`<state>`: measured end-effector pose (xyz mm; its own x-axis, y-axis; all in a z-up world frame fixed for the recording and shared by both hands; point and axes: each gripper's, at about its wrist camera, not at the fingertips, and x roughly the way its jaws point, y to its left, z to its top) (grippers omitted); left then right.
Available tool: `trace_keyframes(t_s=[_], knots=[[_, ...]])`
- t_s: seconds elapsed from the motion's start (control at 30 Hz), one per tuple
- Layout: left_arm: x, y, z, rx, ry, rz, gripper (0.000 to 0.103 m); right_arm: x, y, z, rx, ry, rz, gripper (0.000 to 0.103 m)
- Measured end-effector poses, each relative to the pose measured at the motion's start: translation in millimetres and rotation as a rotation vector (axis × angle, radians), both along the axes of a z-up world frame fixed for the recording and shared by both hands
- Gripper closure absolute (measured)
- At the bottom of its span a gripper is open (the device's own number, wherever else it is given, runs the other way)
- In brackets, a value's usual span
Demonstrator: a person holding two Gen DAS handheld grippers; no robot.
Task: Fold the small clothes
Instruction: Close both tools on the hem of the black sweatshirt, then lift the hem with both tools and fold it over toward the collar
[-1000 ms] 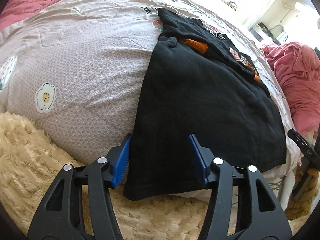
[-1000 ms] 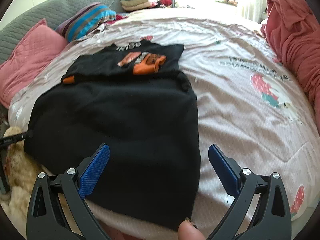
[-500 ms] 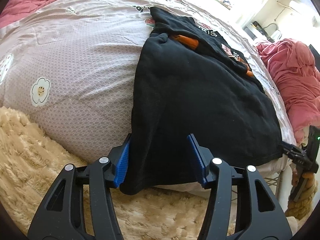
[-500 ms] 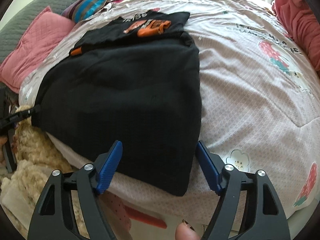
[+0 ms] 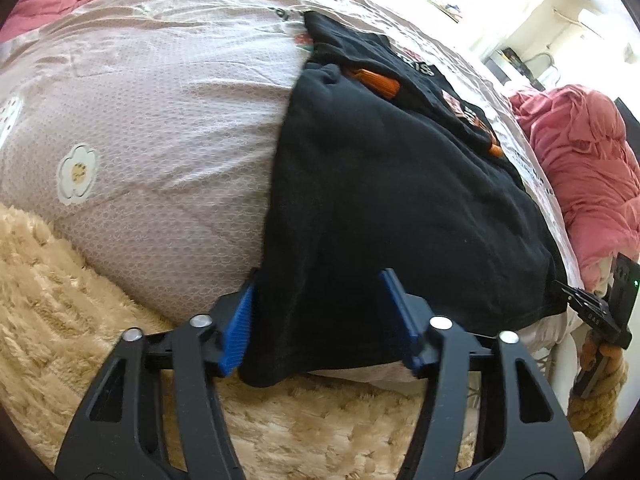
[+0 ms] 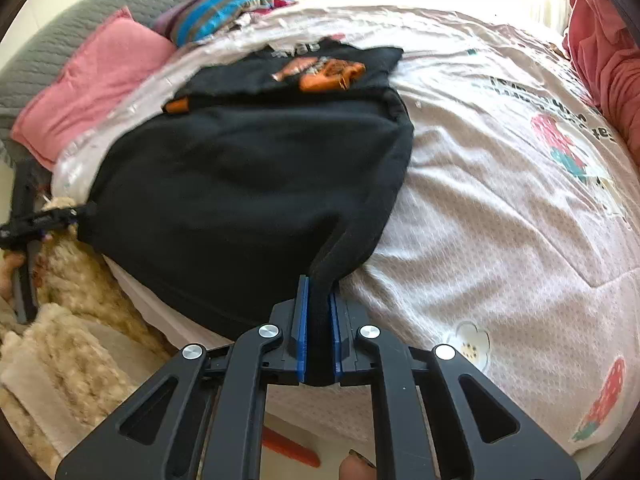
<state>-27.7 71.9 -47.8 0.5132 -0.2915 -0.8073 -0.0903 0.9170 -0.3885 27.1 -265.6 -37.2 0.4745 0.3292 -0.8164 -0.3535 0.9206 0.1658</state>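
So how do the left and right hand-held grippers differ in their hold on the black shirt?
The right hand-held gripper is shut on a bunched fold of the black shirt; on the left hand-held gripper the jaws, just closing a little, stand apart around the cloth. The right is at the hem's right corner, the left at its left corner. Both have blue pads.

Both wrist cameras sit close over the bed's near edge [image 5: 168,280], tilted steeply down along their fingers. The left looks from the black garment's [image 5: 400,200] lower-left corner, the right from its lower-right; both share that garment.
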Motion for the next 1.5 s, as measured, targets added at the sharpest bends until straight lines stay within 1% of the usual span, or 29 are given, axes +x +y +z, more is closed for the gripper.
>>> trace_keyframes(t_s=[0.03, 0.1, 0.17, 0.23, 0.27, 0.3, 0.4, 0.6, 0.8, 1.03, 1.1, 1.17, 1.3, 1.5], knots=[[-1.1, 2.5, 0.6, -0.004, 0.000, 0.014, 0.066, 0.5, -1.9, 3.1, 0.029, -0.007, -0.001, 0.095], [-2.5, 4.6, 1.4, -0.004, -0.001, 0.024, 0.071, 2.4, -5.2, 9.6, 0.072, -0.021, -0.001, 0.095], [-2.7, 4.8, 1.0, 0.001, 0.003, 0.032, 0.078, 4.0, -9.5, 18.7, 0.112, -0.044, -0.004, 0.095], [-3.2, 4.3, 1.8, 0.011, 0.005, 0.037, 0.093, 5.3, -13.5, 28.5, 0.158, -0.072, -0.005, 0.095], [-4.0, 3.6, 3.6, 0.022, 0.006, 0.041, 0.098, 5.6, -15.1, 33.5, 0.178, -0.088, -0.003, 0.095], [-3.8, 3.1, 5.1, 0.029, 0.005, 0.043, 0.101, 6.0, -16.4, 38.7, 0.193, -0.104, -0.002, 0.095], [-4.8, 0.1, 16.6, 0.046, -0.026, 0.042, 0.101, 11.1, -17.5, 51.3, 0.228, -0.153, -0.003, 0.095], [-6.3, 3.4, 41.5, 0.033, -0.095, 0.058, 0.101, 18.6, -20.0, 66.8, 0.272, -0.225, -0.019, 0.095], [-3.6, 10.7, 65.1, 0.013, -0.148, 0.080, 0.101, 22.6, -32.1, 76.3, 0.320, -0.268, -0.055, 0.095], [13.4, 7.5, 104.9, 0.028, -0.239, 0.093, 0.101, 28.0, -41.1, 88.0, 0.345, -0.320, -0.096, 0.095], [17.5, 8.0, 112.3, 0.032, -0.253, 0.095, 0.101, 31.7, -42.8, 91.2, 0.348, -0.331, -0.108, 0.095], [24.2, 7.0, 120.0, 0.048, -0.265, 0.094, 0.101, 36.6, -43.6, 95.1, 0.350, -0.343, -0.116, 0.095], [34.6, -0.4, 129.4, 0.108, -0.278, 0.090, 0.101, 44.7, -41.7, 101.4, 0.339, -0.369, -0.125, 0.095], [49.7, -3.7, 139.2, 0.152, -0.289, 0.088, 0.101, 60.2, -37.2, 110.3, 0.321, -0.396, -0.119, 0.095]])
